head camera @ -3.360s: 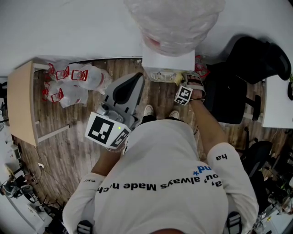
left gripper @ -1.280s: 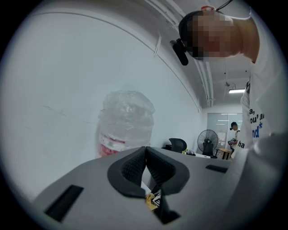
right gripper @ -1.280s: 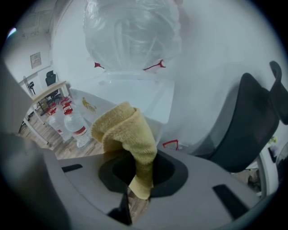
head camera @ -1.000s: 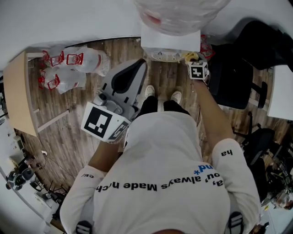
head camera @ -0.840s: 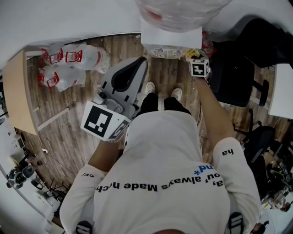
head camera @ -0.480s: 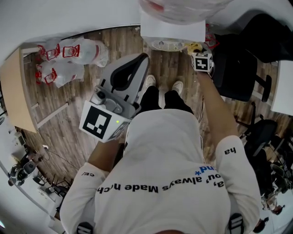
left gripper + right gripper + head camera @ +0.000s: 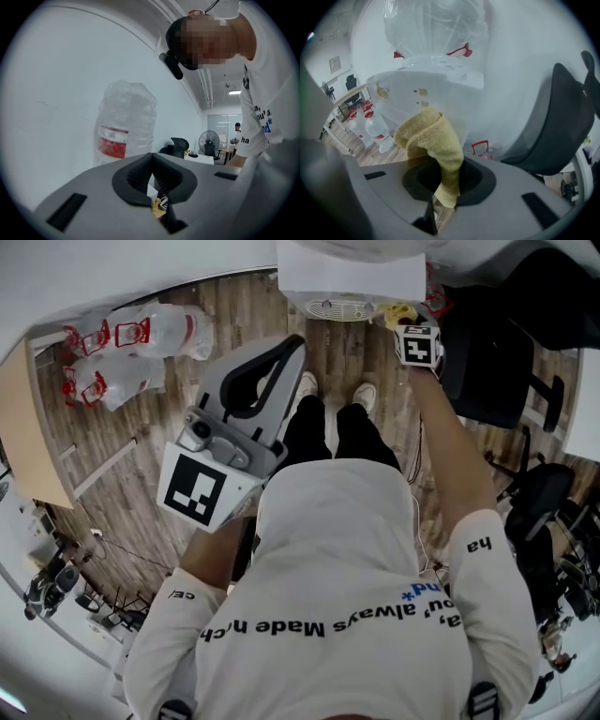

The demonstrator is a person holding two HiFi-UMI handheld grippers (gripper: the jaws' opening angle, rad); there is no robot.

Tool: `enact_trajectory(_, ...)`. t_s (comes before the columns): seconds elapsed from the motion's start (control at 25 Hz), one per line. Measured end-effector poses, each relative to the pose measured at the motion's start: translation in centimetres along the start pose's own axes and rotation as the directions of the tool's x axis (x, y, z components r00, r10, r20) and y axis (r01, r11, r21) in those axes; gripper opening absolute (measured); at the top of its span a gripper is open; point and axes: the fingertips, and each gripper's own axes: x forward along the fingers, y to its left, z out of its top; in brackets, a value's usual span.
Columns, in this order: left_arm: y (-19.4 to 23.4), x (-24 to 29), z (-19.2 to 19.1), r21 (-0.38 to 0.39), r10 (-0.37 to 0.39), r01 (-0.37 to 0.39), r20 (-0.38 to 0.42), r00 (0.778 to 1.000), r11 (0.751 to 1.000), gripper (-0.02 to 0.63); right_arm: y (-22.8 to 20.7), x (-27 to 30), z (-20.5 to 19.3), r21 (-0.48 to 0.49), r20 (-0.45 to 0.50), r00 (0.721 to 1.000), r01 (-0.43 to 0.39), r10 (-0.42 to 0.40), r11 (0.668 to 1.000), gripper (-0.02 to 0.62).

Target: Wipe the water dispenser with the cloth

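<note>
The white water dispenser point(image 7: 349, 273) stands against the wall with a clear water bottle point(image 7: 436, 28) on top. In the right gripper view its white body point(image 7: 426, 96) fills the middle. My right gripper point(image 7: 445, 176) is shut on a folded yellow cloth point(image 7: 433, 140), and the cloth lies against the dispenser's front right side. In the head view the cloth point(image 7: 398, 312) shows beside the vent, just ahead of the right gripper point(image 7: 406, 322). My left gripper point(image 7: 281, 357) is shut on nothing and held away from the dispenser, pointing at the bottle point(image 7: 125, 124).
Bagged water bottles point(image 7: 127, 343) lie on the wood floor at the left, next to a wooden desk point(image 7: 23, 427). A black office chair point(image 7: 492, 362) stands close on the right of the dispenser. The person's feet point(image 7: 333, 395) are just before the dispenser.
The right gripper with the cloth has moved up the picture along the dispenser's right side. The left gripper has stayed shut in front of the body.
</note>
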Motion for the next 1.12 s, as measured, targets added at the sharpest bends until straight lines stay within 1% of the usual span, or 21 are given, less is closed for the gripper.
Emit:
enact_trajectory(0.16,-0.1,0.2,-0.9,0.006,-0.009,0.009,-0.007,1.000,1.000,0.018,0.0,0.7,-0.6,0.000,0.002,1.000,-0.008,0.008,1.000,0.063)
enact_trajectory(0.48,0.0,0.5,-3.0,-0.009,-0.006,0.005,-0.029,1.000,1.000,0.018,0.0,1.8,-1.4,-0.004,0.002,1.000,-0.011,0.011,1.000,0.063)
enact_trajectory(0.68,0.0,0.9,-4.4,-0.013,-0.008,0.008,-0.050,0.999,1.000,0.018,-0.1,2.2,-1.7,-0.008,-0.004,1.000,-0.001,0.001,1.000,0.063)
enact_trajectory(0.84,0.2,1.3,-5.3,-0.015,-0.007,0.006,-0.063,0.998,1.000,0.018,0.0,3.2,-2.6,-0.002,-0.006,1.000,-0.017,0.017,1.000,0.063)
enact_trajectory(1.0,0.4,1.7,-6.2,-0.016,-0.009,0.008,-0.070,0.998,1.000,0.018,-0.3,3.7,-3.0,-0.002,-0.019,1.000,-0.004,0.004,1.000,0.063)
enact_trajectory(1.12,0.1,2.2,-7.2,-0.015,-0.018,0.017,-0.081,0.997,1.000,0.018,-0.3,4.6,-3.8,0.007,-0.019,1.000,-0.016,0.016,1.000,0.063)
